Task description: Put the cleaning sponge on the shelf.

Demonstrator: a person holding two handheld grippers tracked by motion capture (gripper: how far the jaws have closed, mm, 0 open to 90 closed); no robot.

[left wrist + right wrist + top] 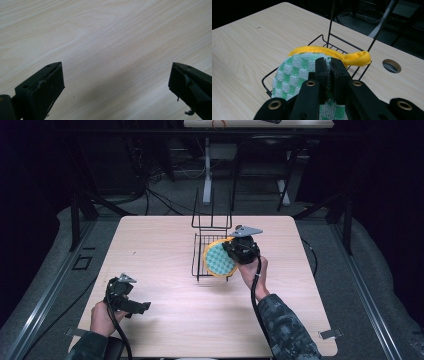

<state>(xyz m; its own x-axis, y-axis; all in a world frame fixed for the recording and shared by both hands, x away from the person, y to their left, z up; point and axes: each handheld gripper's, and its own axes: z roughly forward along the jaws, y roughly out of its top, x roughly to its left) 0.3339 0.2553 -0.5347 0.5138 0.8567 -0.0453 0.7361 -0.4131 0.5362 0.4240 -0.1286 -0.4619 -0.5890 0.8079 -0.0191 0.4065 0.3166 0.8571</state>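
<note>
Right tool (329,65): jaws pressed together on a round green-and-white checked cloth pad (294,72) with a yellow border and a yellow hanging loop (358,58). In the high view the right tool (235,251) holds the pad (218,259) tilted on edge over the right part of a black wire rack (199,251). The hand (252,270) behind it reaches in from the near right, sleeve in a dark patterned fabric.

Wire rack: low basket base with tall upright wires at its far side; it stands on the table (160,245) just beyond centre. The pad's lower edge sits inside or against the rack; which one cannot be told.

Left tool (116,82): jaws spread wide, nothing between them, bare pale wood grain beneath. In the high view the left tool (142,307) is held low at the near left corner of the table, well apart from the rack.

Table: light wood top with a round cable hole (392,65) near the far edge.
</note>
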